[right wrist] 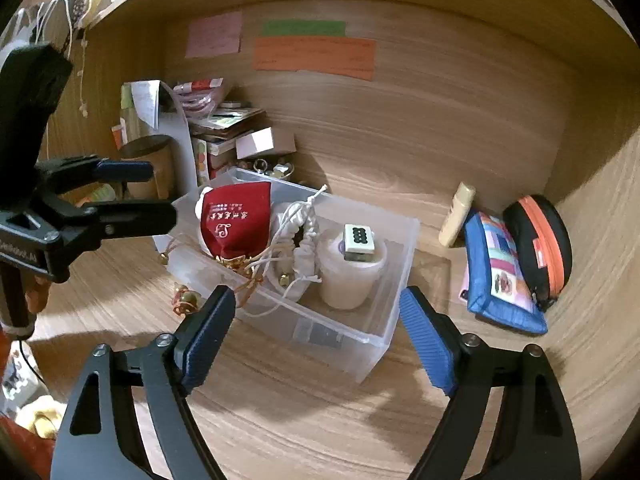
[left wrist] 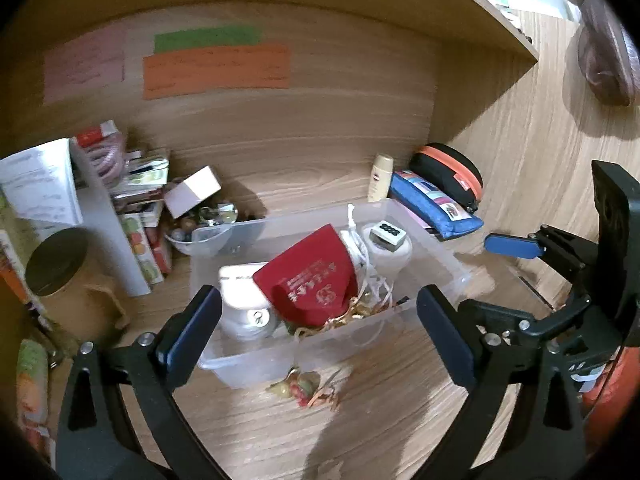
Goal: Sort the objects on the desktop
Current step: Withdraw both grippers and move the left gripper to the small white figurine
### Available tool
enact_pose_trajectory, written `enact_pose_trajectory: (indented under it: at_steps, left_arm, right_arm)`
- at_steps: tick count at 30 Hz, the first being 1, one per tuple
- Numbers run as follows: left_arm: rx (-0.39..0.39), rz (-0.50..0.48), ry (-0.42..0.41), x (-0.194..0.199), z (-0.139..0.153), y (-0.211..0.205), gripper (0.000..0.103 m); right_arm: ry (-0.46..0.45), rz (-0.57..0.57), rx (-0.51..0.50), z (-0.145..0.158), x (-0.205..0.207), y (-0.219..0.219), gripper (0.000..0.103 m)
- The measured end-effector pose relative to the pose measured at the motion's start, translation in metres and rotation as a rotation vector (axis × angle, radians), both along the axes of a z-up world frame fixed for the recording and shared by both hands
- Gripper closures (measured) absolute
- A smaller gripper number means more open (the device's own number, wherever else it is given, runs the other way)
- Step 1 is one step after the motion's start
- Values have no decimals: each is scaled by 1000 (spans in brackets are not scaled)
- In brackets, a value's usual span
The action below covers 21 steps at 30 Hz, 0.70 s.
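Observation:
A clear plastic box (left wrist: 440, 248) (right wrist: 396, 280) stands on the wooden desk. It holds a red pouch (left wrist: 316, 276) (right wrist: 236, 220), a white drawstring pouch (right wrist: 300, 240), a white roll (left wrist: 390, 256) (right wrist: 348, 280) with a mahjong tile (left wrist: 388, 235) (right wrist: 359, 240) on top, and a white case (left wrist: 240, 292). A small gold and red trinket (left wrist: 304, 388) (right wrist: 185, 300) lies on the desk beside the box. My left gripper (left wrist: 320, 332) is open in front of the box. My right gripper (right wrist: 316, 336) is open at the box's near corner.
A blue pouch (left wrist: 436, 204) (right wrist: 504, 272), a black and orange case (left wrist: 448, 172) (right wrist: 540, 240) and a cream bottle (left wrist: 382, 176) (right wrist: 456, 214) lie right of the box. Books, a round tin (left wrist: 56, 264), a small white box (left wrist: 192, 190) and a bowl of beads (left wrist: 200, 228) crowd the left.

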State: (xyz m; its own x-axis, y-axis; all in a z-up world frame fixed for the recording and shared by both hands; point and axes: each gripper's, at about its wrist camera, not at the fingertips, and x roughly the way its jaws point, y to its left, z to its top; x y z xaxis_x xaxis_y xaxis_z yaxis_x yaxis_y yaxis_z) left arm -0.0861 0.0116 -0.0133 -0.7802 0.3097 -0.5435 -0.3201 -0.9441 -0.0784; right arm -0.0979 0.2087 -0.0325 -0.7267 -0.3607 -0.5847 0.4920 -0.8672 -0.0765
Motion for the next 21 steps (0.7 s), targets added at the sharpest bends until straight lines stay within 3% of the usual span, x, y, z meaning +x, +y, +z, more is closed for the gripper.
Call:
enact_pose_trajectory:
  at_steps: [10,21]
  left_arm:
    - [-60,34,-17,30,-20,-9,2]
    - [-32,52,-169,51,-69,-20,2]
  right_arm:
    - [-23,-18,-57,-3,13,8,14]
    - [-65,8,-37,-24,29,-3,14]
